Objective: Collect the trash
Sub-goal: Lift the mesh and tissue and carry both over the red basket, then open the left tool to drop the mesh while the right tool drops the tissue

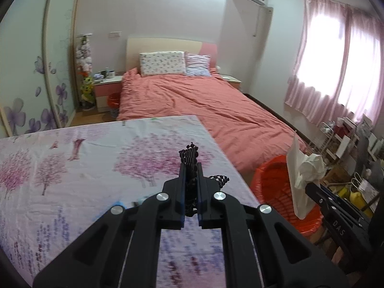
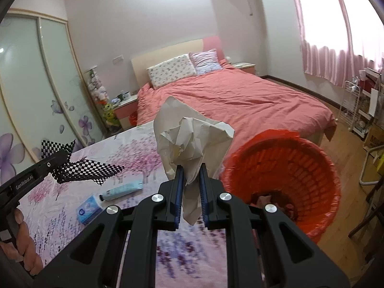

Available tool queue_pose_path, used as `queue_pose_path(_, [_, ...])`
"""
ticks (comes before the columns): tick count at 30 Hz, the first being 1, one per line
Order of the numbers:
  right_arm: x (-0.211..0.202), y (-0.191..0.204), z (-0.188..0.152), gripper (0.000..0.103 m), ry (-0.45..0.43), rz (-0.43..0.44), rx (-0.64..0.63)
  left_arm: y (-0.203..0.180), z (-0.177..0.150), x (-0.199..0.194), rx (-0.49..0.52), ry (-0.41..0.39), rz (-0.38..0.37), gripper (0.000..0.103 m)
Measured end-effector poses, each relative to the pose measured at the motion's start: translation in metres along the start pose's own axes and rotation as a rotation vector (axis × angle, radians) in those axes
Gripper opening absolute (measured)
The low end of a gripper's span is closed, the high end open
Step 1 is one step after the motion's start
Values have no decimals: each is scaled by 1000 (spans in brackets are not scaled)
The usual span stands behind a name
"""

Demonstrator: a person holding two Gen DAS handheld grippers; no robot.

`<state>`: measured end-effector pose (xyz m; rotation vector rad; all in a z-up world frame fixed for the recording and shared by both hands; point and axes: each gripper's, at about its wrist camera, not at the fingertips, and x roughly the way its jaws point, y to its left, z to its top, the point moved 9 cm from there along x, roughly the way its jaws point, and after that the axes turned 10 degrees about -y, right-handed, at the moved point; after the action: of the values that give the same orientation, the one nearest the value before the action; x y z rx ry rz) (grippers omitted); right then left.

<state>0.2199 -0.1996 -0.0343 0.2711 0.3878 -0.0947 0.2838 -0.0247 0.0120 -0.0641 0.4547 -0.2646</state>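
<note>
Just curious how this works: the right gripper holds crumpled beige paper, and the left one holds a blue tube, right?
Not quite. The left gripper is shut on a black-and-white checkered mesh scrap; the light blue tube lies on the table, as the right wrist view shows. The right gripper does hold crumpled beige paper.

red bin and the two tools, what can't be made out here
- Red bin, right wrist view: contents dark and blurred, its near wall cut off by the right tool.
- Checkered scrap, left wrist view: lower part hidden between the left tool fingers.
- Blue tube: label too small.
</note>
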Motion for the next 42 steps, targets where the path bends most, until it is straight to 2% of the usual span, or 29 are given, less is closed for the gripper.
queue_pose_path(11, [-3, -62, 3, 14, -15, -99, 57, -86, -16, 18, 48, 27, -137, 8])
queue_pose_path(19, [6, -102, 3, 14, -13, -159, 102, -148, -33, 45, 74, 72, -236, 8])
queue_pose_path(32, [27, -156, -7, 14, 27, -189, 198, -205, -66, 102, 73, 171, -337, 9])
queue_pose_path(35, [35, -161, -13, 15, 54, -179, 212, -211, -80, 115, 76, 208, -334, 19])
queue_pose_path(37, [38, -162, -17, 17, 70, -179, 211, -210, -89, 123, 79, 231, -326, 31])
queue_pose_path(38, [40, -162, -19, 18, 79, -178, 210, -208, -94, 125, 78, 242, -321, 33])
queue_pose_path(40, [42, -163, -24, 30, 93, -179, 215, -202, -99, 130, 73, 258, -317, 36])
queue_pose_path(42, [42, -163, -27, 36, 100, -178, 221, -195, -101, 132, 69, 264, -310, 41])
